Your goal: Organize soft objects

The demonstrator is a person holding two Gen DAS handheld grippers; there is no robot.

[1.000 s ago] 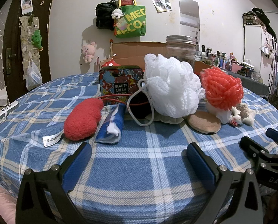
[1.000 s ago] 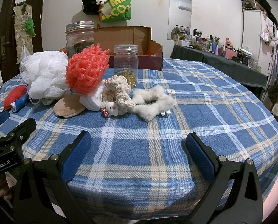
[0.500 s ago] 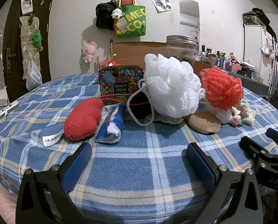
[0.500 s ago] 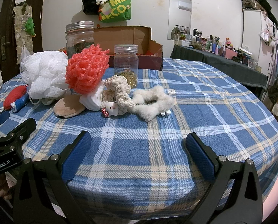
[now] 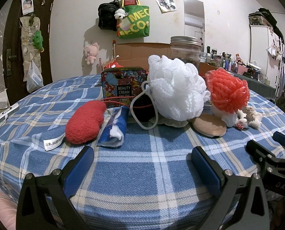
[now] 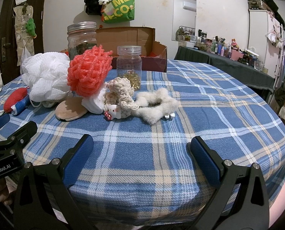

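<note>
The soft things lie in a loose row across the middle of the blue checked tablecloth [image 6: 209,115]: a red fuzzy pad [image 5: 85,122] touching a folded blue and white cloth [image 5: 116,128], a white mesh bath puff [image 5: 175,90] with its cord looped in front, a coral net ball [image 6: 87,72], a flat tan powder puff [image 6: 70,109], a knitted cream scrunchie [image 6: 121,95] with a small white cat charm [image 6: 113,113], and a fluffy white scrunchie [image 6: 155,105]. Behind them stand a flowered tin [image 5: 123,86], a big metal-lidded jar [image 6: 82,38], a smaller clear jar [image 6: 129,67] and an open cardboard box [image 6: 138,38]. The left gripper [image 5: 142,164] and right gripper [image 6: 141,151] hover near the table's front edge, each spread wide and holding nothing, well apart from the pile.
</note>
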